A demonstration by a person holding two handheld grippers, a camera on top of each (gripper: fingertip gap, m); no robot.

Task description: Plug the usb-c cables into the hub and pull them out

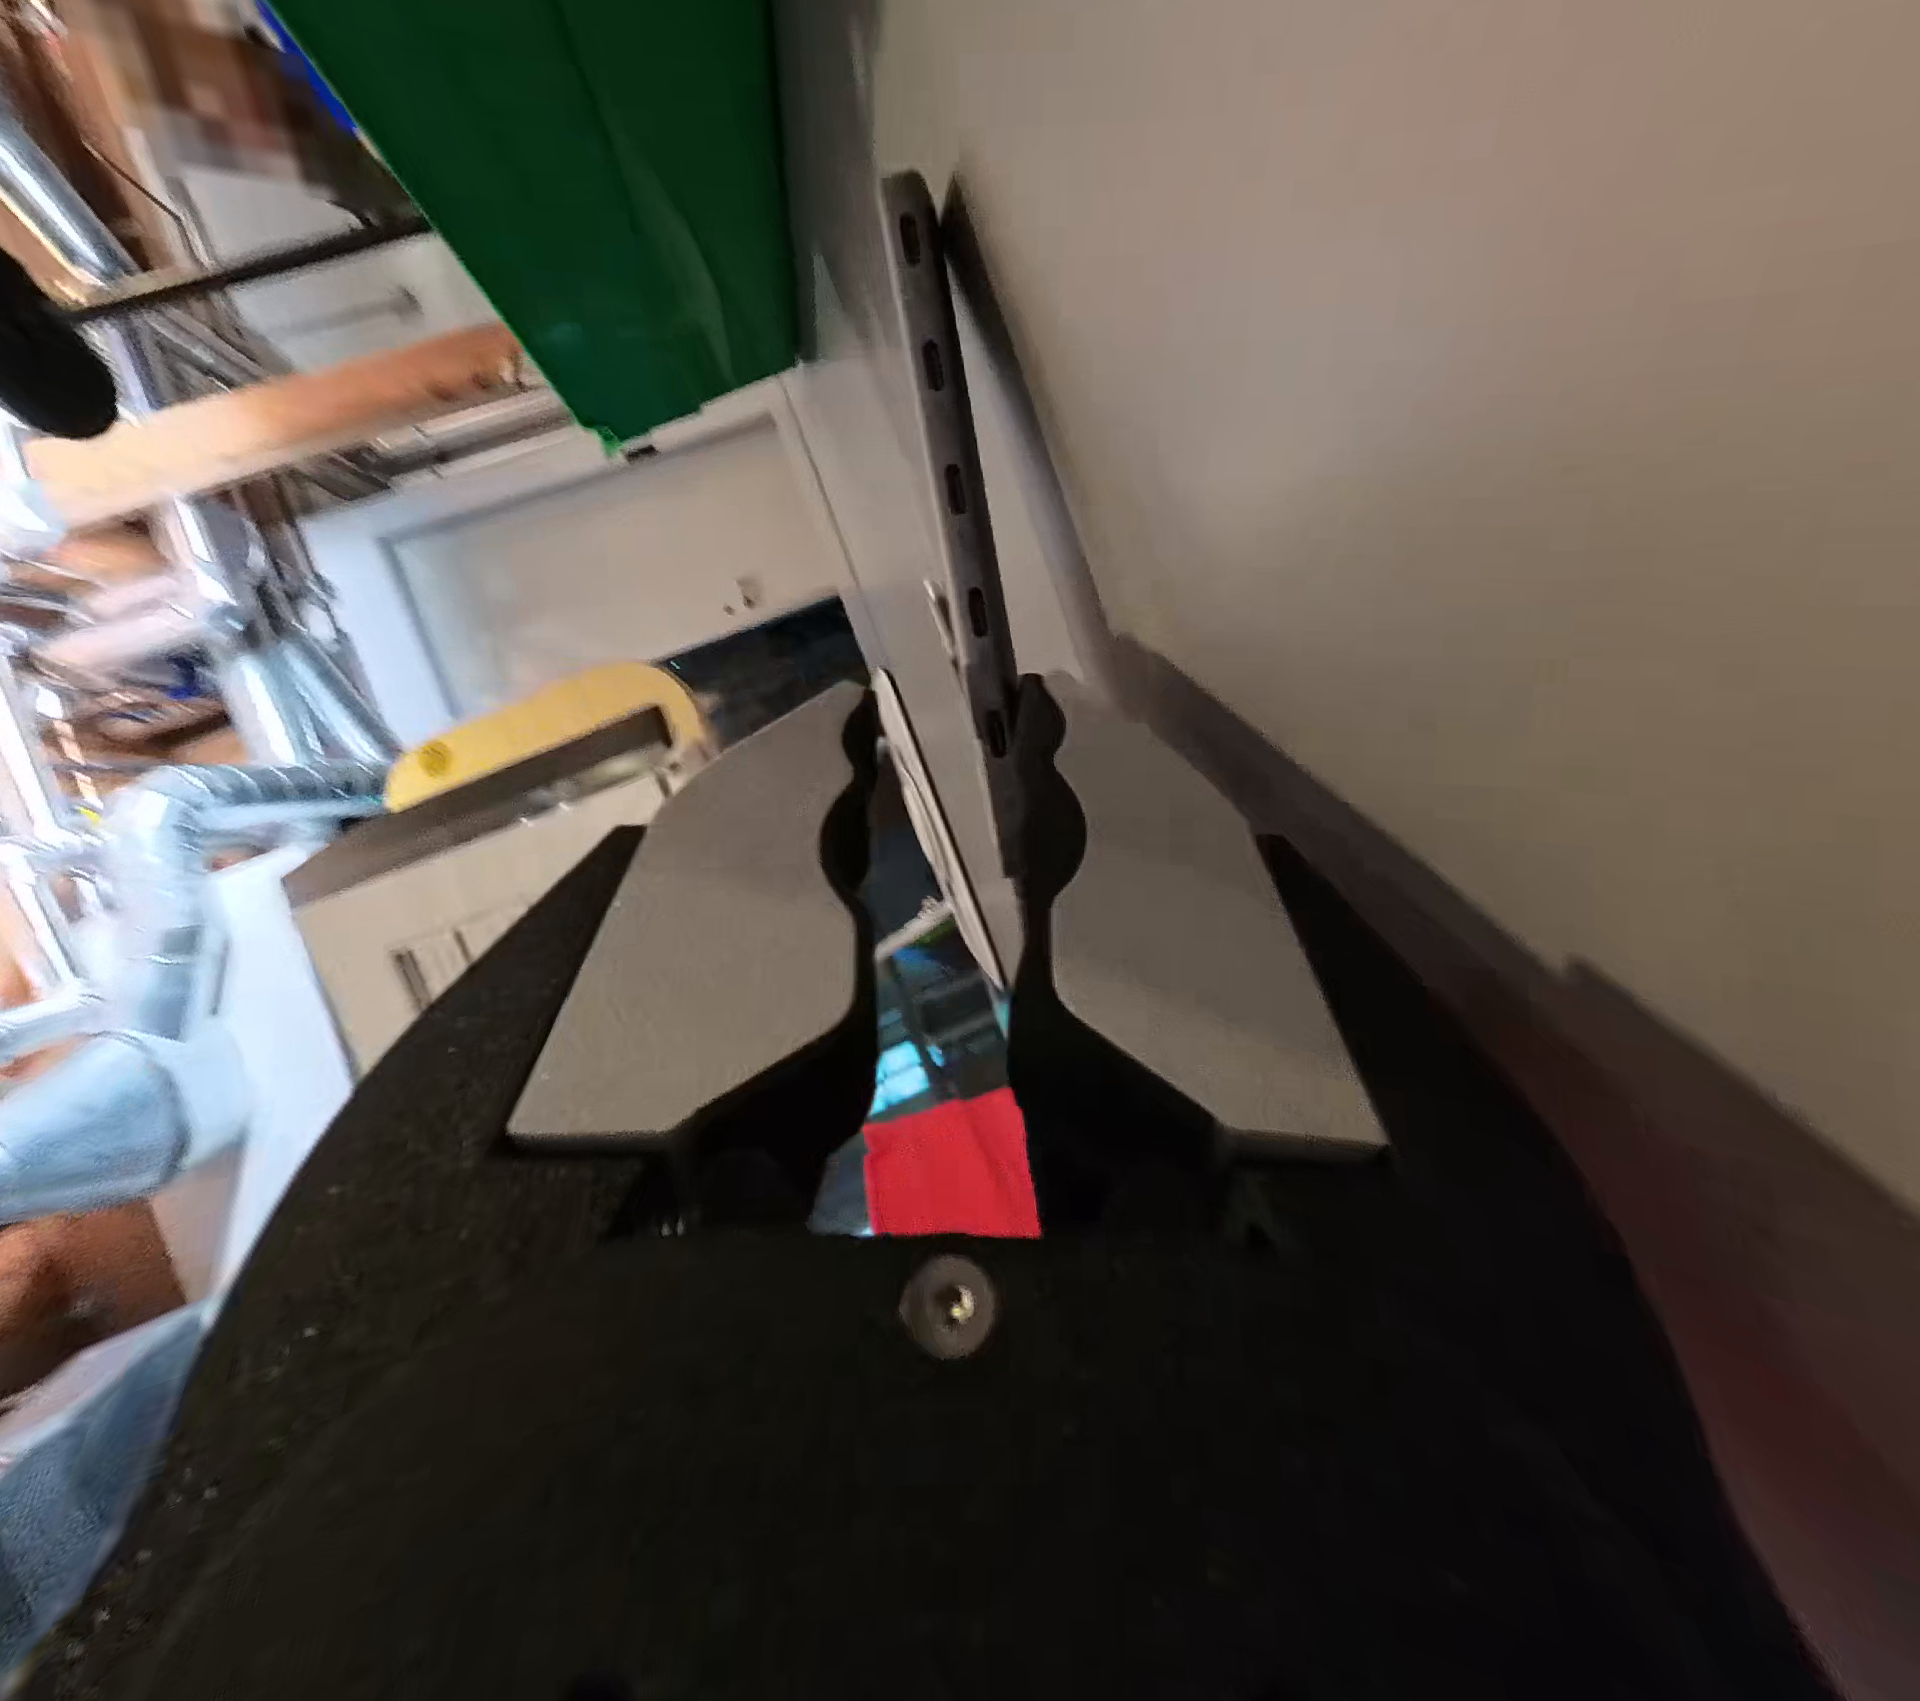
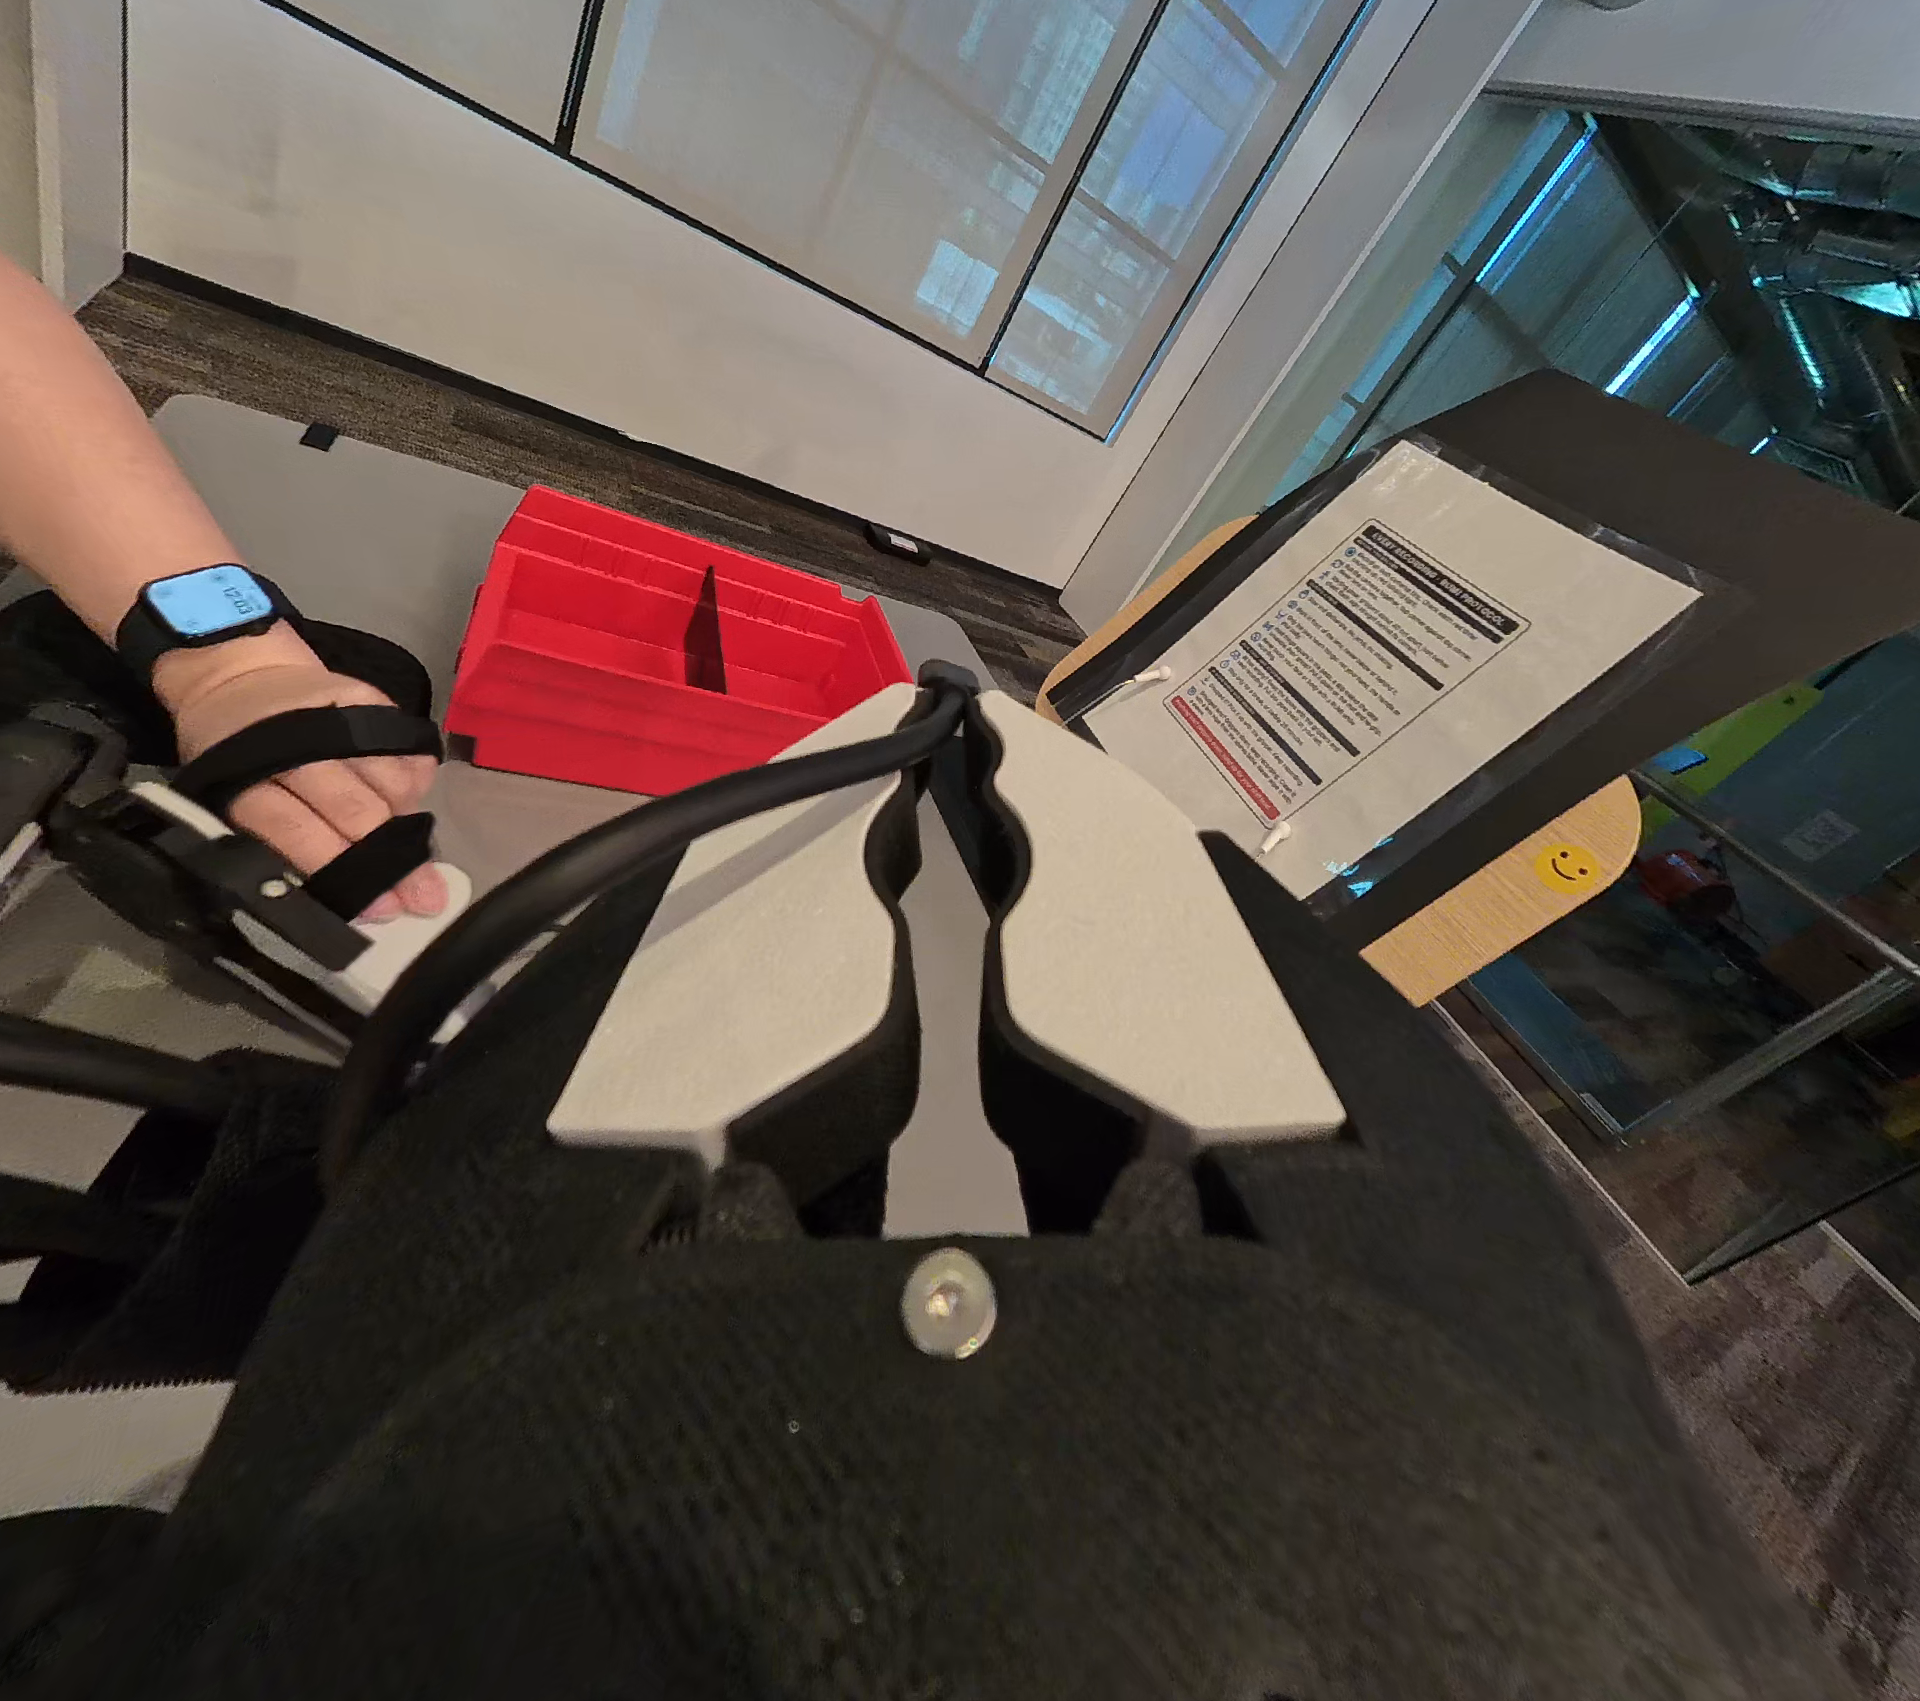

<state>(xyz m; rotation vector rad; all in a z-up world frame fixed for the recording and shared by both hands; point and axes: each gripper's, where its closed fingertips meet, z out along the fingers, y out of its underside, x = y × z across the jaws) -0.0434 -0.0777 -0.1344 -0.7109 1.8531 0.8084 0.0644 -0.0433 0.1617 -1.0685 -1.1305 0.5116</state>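
Note:
In the left wrist view my left gripper (image 1: 948, 706) is shut on a flat grey hub (image 1: 951, 456), gripping its near end. The hub stands on edge against the pale table (image 1: 1455, 404), and a row of several small ports shows along its dark side; no cable is in them. In the right wrist view my right gripper (image 2: 948, 695) is shut on a black usb-c cable (image 2: 623, 841) at its very tips. The cable loops away to the lower left. Its plug end is hidden between the fingertips. The hub is not visible in this view.
A red divided bin (image 2: 623, 664) sits on the grey table (image 2: 312, 508) beyond my right gripper. A black-framed printed sheet (image 2: 1403, 664) leans at the right. A person's hand (image 2: 260, 716) with a watch holds the other gripper at left. A green panel (image 1: 540, 93) hangs beyond the hub.

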